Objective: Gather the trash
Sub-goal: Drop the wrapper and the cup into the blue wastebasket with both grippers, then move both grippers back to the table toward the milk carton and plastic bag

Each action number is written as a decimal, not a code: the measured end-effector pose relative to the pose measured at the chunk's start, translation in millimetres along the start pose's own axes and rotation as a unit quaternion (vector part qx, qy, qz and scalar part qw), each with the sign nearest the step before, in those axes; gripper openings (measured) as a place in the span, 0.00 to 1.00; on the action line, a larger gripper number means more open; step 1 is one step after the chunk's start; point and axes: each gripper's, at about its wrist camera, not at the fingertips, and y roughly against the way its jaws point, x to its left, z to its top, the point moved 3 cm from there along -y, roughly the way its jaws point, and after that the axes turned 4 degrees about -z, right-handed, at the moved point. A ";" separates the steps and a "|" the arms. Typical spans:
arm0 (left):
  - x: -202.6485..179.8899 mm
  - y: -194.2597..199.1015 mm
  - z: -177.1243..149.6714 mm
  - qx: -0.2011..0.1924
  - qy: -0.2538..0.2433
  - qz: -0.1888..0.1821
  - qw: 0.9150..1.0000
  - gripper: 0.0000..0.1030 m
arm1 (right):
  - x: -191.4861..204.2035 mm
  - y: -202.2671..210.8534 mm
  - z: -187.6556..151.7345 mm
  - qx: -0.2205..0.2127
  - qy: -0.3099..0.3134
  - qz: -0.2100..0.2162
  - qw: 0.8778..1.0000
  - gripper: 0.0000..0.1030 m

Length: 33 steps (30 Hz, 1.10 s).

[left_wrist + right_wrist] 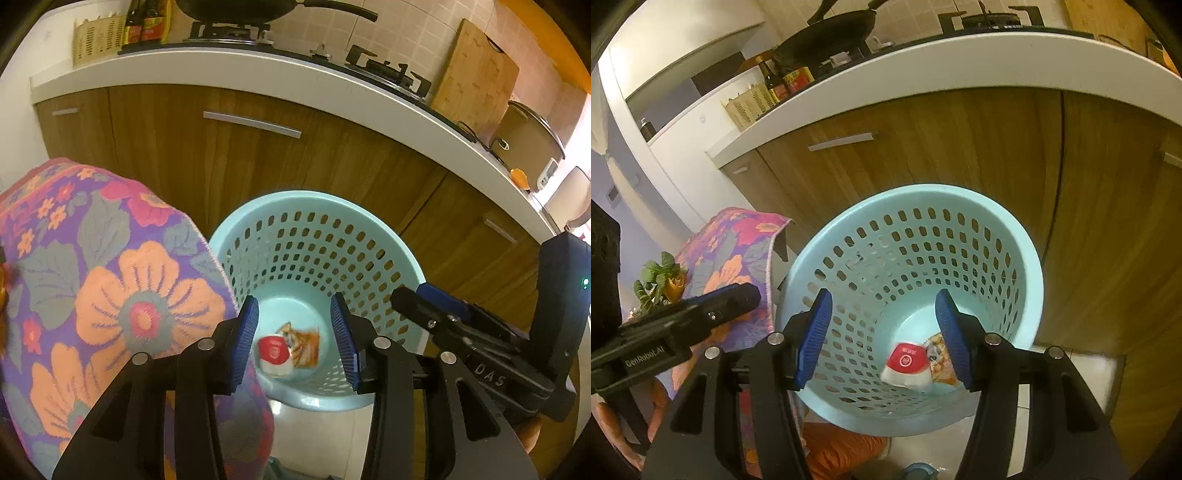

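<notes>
A light blue perforated bin [314, 243] stands on the floor by the wooden cabinets; it also shows in the right wrist view [912, 236]. At its bottom lie a red-and-white packet [275, 352] [908, 363] and an orange printed wrapper [304, 343] [940, 354]. My left gripper [295, 336] is open and empty above the bin mouth. My right gripper [886, 338] is open and empty, also above the bin. The right gripper shows at the right of the left wrist view [461, 317]; the left one shows at the left of the right wrist view [701, 314].
A table under a flowered cloth [110, 280] [735, 243] stands left of the bin, with green leaves [657, 277] on it. Behind are wooden cabinets [258, 155], a white counter [221, 70] with a stove, a pan [258, 11], bottles and a cutting board [476, 74].
</notes>
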 end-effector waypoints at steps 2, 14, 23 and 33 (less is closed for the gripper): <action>1.5 9.8 -3.9 -0.009 -0.001 -0.001 1.000 0.38 | 6.7 5.0 0.8 -0.005 0.010 0.001 1.000 0.53; 27.2 104.0 -32.9 -0.093 0.020 0.029 0.995 0.55 | 71.6 34.7 -0.9 -0.032 0.077 0.022 0.996 0.53; 75.0 201.1 -58.7 -0.180 0.053 0.091 0.978 0.58 | 157.1 44.7 -12.8 -0.045 0.152 0.062 0.985 0.53; 131.4 313.0 -97.3 -0.286 0.070 0.174 0.940 0.73 | 251.2 50.0 -42.0 -0.063 0.228 0.107 0.966 0.55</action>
